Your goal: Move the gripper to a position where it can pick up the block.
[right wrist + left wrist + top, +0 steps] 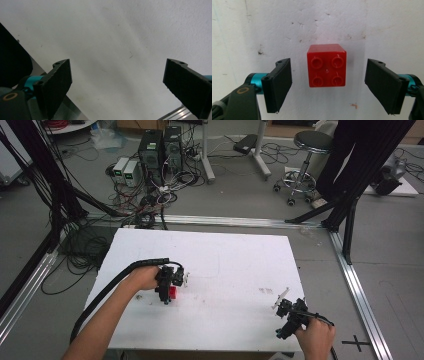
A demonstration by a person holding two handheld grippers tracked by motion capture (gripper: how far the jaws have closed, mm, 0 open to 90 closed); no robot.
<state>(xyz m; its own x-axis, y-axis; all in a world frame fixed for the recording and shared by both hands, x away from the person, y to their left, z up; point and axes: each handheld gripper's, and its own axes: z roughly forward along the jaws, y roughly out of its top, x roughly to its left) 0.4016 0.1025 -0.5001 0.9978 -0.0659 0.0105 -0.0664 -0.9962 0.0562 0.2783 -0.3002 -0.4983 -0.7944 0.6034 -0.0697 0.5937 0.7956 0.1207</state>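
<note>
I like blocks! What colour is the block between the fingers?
Red. The block shows best in the left gripper view, sitting between the open fingers.

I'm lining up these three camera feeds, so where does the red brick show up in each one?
High view: the red brick sits left of centre on the white table, right under the left gripper.
Left gripper view: brick at the centre, studs facing the camera, between the open jaws, touching neither.
Right gripper view: not in it.
Shared landmark: the white table top, marked with small specks.
</note>
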